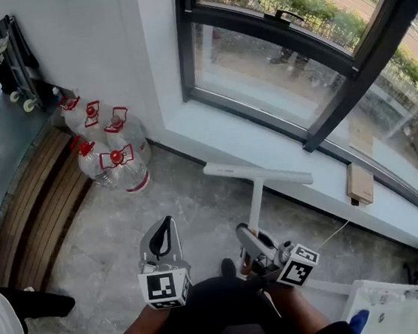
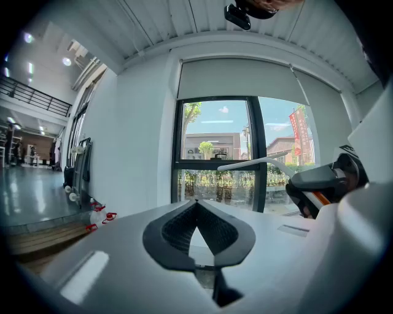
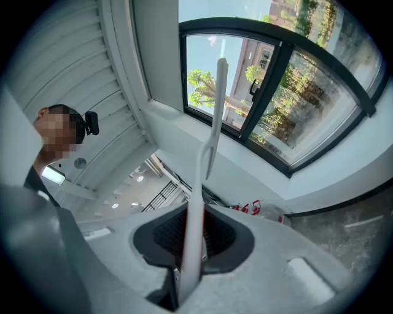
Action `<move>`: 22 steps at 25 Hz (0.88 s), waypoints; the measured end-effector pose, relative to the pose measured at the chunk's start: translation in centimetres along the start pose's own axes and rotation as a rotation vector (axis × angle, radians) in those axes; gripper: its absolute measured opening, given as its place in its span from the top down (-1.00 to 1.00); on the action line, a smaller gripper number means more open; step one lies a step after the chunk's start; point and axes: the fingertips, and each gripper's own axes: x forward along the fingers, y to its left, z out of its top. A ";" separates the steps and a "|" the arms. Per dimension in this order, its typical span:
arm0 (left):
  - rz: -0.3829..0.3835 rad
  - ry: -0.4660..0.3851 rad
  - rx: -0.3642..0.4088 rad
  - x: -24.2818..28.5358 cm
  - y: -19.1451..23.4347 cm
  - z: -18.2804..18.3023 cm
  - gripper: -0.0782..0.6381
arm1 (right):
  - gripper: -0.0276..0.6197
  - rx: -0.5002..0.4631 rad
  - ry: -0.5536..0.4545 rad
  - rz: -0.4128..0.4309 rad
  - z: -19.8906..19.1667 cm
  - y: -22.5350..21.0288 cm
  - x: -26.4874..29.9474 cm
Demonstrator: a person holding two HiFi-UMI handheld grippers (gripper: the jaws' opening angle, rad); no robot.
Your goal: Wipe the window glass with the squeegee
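Your right gripper [image 3: 195, 236] has its ribbed black pads clamped on the slim, smooth handle of the white plastic T-shaped squeegee [image 3: 215, 122]. The handle rises straight out from between the fingers and forks near the top where it joins the long, narrow blade bar. The handle's lower end is buried inside the jaws, so you cannot see where it stops.

In the head view the squeegee [image 1: 257, 173] hangs over the mottled grey stone floor [image 1: 126, 233], its bar lying crosswise. It is short of the flat white sill [image 1: 267, 144] and clear of the window glass [image 1: 272, 64] in its black metal frame.

Your left gripper [image 2: 196, 205] holds nothing. Its textured black pads meet at the tips, leaving only a small wedge-shaped gap behind them. It sits just beside the right gripper [image 1: 250, 240], and its own view shows only a curved stretch of the bar; the rest is hidden behind the right gripper's body.

Clear plastic water bottles with red caps [image 1: 108, 148] stand against the white wall, beside a slatted wooden platform [image 1: 34, 222].
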 end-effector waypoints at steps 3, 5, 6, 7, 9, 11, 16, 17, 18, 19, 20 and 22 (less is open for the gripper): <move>-0.004 -0.002 0.001 -0.1 -0.2 0.2 0.73 | 0.79 -0.003 -0.003 0.003 0.0 0.1 -0.1; -0.003 -0.001 0.002 -0.2 -0.3 0.2 0.73 | 0.79 -0.004 -0.001 0.003 0.0 0.0 -0.2; -0.002 0.000 0.003 -0.2 -0.3 0.0 0.73 | 0.80 -0.004 0.001 0.003 0.0 0.0 -0.2; 0.000 0.000 0.002 -0.2 -0.3 -0.1 0.73 | 0.79 -0.005 0.003 0.004 -0.1 -0.1 -0.2; 0.004 0.000 0.001 -0.2 -0.4 -0.2 0.73 | 0.79 -0.006 0.006 0.008 0.0 -0.1 -0.2; 0.009 0.002 0.001 -0.2 -0.5 -0.3 0.73 | 0.80 -0.005 0.002 0.018 0.2 -0.1 -0.2; 0.029 0.011 0.011 0.0 -0.9 -0.4 0.73 | 0.79 0.014 -0.018 0.042 1.1 -0.3 -0.7; 0.033 0.009 0.013 0.3 -1.1 -0.4 0.73 | 0.79 0.008 -0.018 0.043 1.4 -0.6 -0.8; 0.036 0.007 0.016 0.5 -1.4 -0.3 0.73 | 0.79 0.000 -0.018 0.043 1.8 -0.8 -1.1; 0.039 0.007 0.020 0.8 -1.8 -0.2 0.73 | 0.79 -0.007 -0.018 0.042 2.1 -1.0 -1.5; 0.043 0.008 0.025 0.9 -2.0 -0.1 0.73 | 0.79 -0.012 -0.017 0.042 2.3 -1.2 -1.9; 0.060 0.011 0.037 0.9 -2.3 0.2 0.73 | 0.79 -0.021 -0.013 0.049 2.6 -1.5 -2.3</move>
